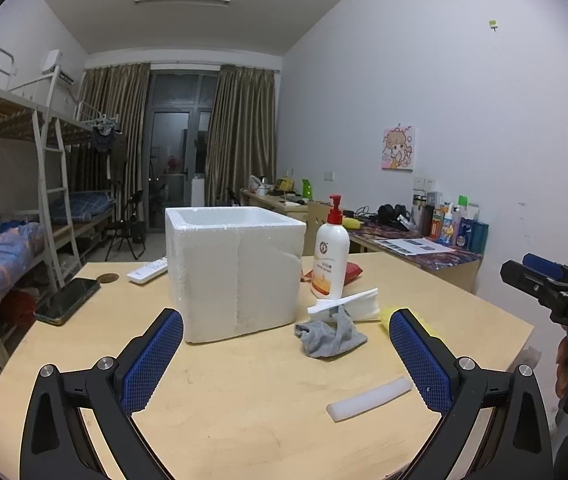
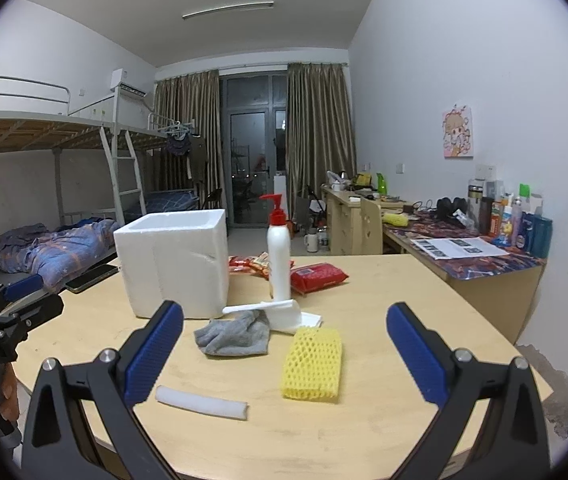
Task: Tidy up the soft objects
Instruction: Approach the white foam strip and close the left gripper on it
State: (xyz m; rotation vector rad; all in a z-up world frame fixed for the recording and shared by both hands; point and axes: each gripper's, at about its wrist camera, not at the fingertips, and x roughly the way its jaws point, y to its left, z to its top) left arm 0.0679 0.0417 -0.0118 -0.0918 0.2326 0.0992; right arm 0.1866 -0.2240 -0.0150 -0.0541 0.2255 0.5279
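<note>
On the far left of the desk [image 1: 243, 420], well beyond the left gripper [image 1: 286, 356]'s left finger, a dark phone [image 1: 68, 300] lies flat near the edge, and a white remote [image 1: 148, 271] lies past it, just left of the foam box. The left gripper's blue-padded fingers [image 1: 151, 364] are spread wide and hold nothing. The white foam box [image 1: 233, 272] stands open-topped straight ahead of the left finger, filling much of the gap between the two. To its right a white pump bottle [image 1: 330, 256] with a red pump stands upright, with red packets [image 2: 318, 276] lying behind it. In front of the bottle a folded white tissue pack [image 1: 352, 304] lies on the desk, and a crumpled grey sock [image 1: 330, 336] rests against its near edge, ahead of the fingers and nearer the right one. A white foam strip [image 1: 370, 399] lies close to the inside of the right finger.

In the right wrist view the right gripper [image 2: 284, 356] is likewise wide open and empty. The foam strip [image 2: 201, 402] lies just inside its left finger, the sock [image 2: 233, 338] a little farther ahead, and a yellow foam net sleeve [image 2: 312, 365] lies flat about midway between the fingers. The foam box [image 2: 173, 264] stands beyond the left finger. A hand [image 2: 7, 396] holding the other gripper's handle shows at the far left edge.
</note>
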